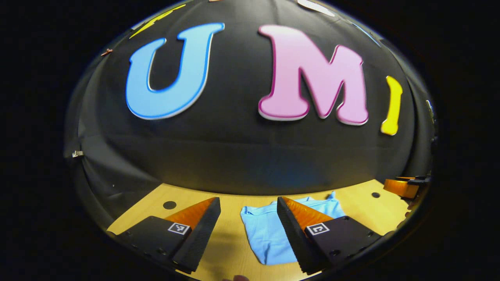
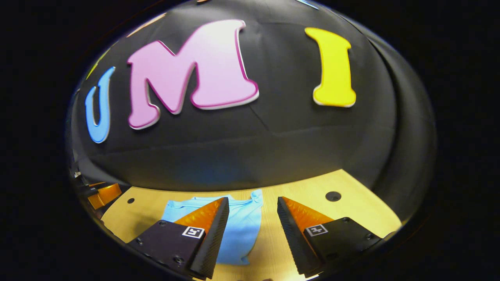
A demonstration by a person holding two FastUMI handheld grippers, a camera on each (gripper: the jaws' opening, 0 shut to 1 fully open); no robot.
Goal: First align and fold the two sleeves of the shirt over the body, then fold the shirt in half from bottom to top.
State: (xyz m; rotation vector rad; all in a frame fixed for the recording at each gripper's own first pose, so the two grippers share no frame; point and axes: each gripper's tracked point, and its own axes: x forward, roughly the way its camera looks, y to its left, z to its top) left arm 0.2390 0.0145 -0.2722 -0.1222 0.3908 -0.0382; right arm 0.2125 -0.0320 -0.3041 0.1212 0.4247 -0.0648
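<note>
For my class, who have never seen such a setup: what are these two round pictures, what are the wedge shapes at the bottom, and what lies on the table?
There is no robot here. A person holds a pair of tongs in each hand, and a small camera rides on each pair, looking forward along its two fingers. Those fingers are the wedges at the bottom. The left gripper view shows the left tongs; the right gripper view shows the right tongs. Both are open, hang above the table and hold nothing. On the wooden table lies a light blue shirt, seen again in the right gripper view. It is to be folded.
</note>
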